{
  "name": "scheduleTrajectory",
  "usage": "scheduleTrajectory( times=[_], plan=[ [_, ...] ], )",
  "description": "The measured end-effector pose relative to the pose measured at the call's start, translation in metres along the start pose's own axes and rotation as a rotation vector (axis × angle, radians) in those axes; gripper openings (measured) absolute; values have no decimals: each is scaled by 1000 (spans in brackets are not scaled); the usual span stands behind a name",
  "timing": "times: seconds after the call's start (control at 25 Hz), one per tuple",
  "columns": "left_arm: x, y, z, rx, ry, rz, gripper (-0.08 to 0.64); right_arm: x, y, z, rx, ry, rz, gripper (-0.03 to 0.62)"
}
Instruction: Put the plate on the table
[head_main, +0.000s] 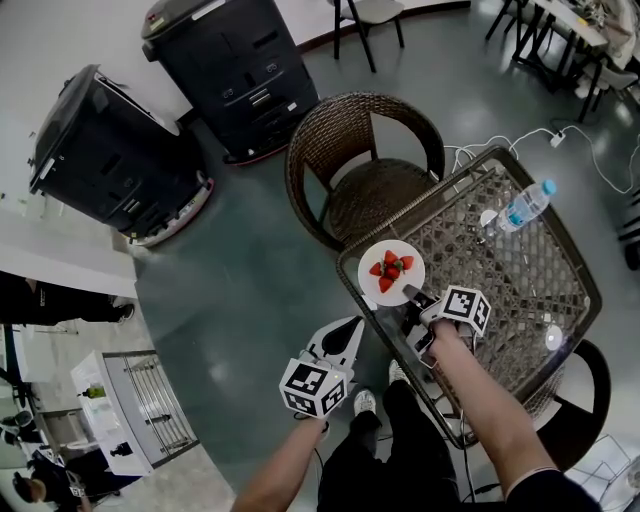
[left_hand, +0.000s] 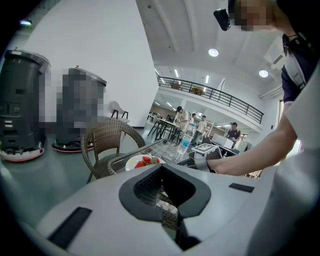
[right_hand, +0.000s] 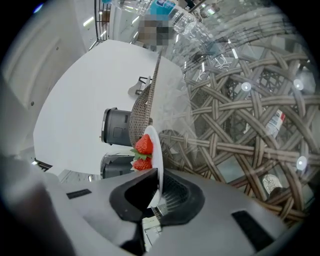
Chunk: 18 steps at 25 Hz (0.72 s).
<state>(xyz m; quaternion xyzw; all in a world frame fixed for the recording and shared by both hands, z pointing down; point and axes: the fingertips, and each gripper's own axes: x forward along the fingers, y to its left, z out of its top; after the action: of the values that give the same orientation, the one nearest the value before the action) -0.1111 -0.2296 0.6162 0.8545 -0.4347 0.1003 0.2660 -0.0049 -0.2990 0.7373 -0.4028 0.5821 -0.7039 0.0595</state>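
A white plate (head_main: 391, 270) with several strawberries (head_main: 390, 268) sits over the near left corner of the glass-topped wicker table (head_main: 520, 290). I cannot tell whether it rests on the glass. My right gripper (head_main: 411, 294) is shut on the plate's near rim. In the right gripper view the plate (right_hand: 154, 150) stands edge-on between the jaws of the right gripper (right_hand: 157, 189), with the strawberries (right_hand: 143, 146) on its left face. My left gripper (head_main: 345, 335) hangs over the floor left of the table, shut and empty. Past the jaws of the left gripper (left_hand: 167, 202), the plate (left_hand: 142, 161) shows.
A water bottle (head_main: 525, 205) lies on the table's far side. A wicker chair (head_main: 365, 160) stands behind the table's left corner, and another chair (head_main: 580, 400) at the near right. Two black machines (head_main: 235, 65) (head_main: 105, 160) stand on the floor at the left. A white cable (head_main: 520, 140) runs behind the table.
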Motion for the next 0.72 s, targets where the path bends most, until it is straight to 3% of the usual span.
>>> scheduleTrajectory(
  times=[0.32, 0.72],
  plan=[
    [5, -8, -2, -6, 10, -20, 6, 0, -4, 3, -82, -26, -122, 22],
    [0, -14, -6, -5, 24, -40, 6, -5, 1, 10, -393, -53, -350, 72]
  ],
)
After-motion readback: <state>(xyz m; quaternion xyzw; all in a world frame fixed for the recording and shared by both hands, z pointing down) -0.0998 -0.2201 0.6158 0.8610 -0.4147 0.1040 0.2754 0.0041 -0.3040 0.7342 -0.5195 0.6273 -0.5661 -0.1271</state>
